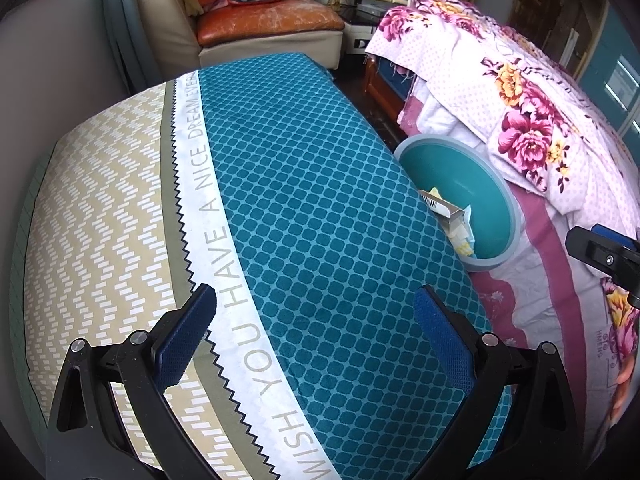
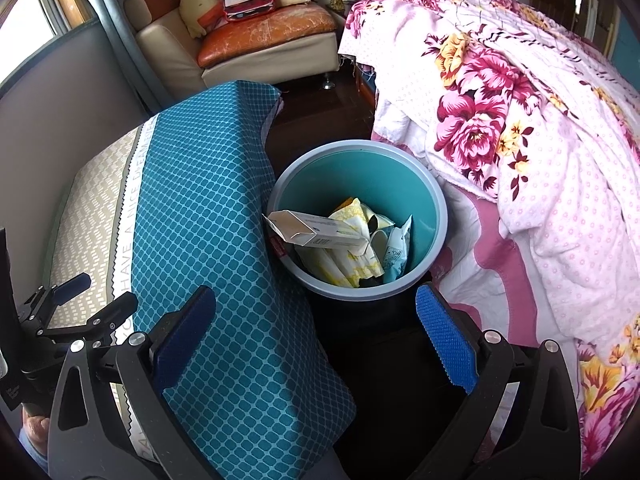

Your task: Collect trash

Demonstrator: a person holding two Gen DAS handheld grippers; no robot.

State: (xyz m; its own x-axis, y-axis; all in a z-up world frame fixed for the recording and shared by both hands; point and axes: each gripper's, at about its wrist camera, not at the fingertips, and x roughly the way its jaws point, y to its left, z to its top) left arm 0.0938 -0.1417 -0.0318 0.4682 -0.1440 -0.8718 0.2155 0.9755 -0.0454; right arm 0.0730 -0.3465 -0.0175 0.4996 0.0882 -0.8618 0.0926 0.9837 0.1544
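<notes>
Right wrist view: both hand-held grippers released, empty.
Bin held carton and wrappers; next needs locating remaining trash.

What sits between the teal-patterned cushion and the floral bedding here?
The teal trash bin stands on the floor between the cushion and floral bedding, holding a white carton and wrappers. Clearest in the right wrist view.

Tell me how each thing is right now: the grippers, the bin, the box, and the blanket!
Left hand-held gripper: open, holding nothing, over the cushion.
Right hand-held gripper: open, holding nothing, above the bin.
Bin: upright, no lid, partly filled with trash.
Box: flap open, lying tilted on top of the wrappers.
Blanket: rumpled, bunched on the bed.
</notes>
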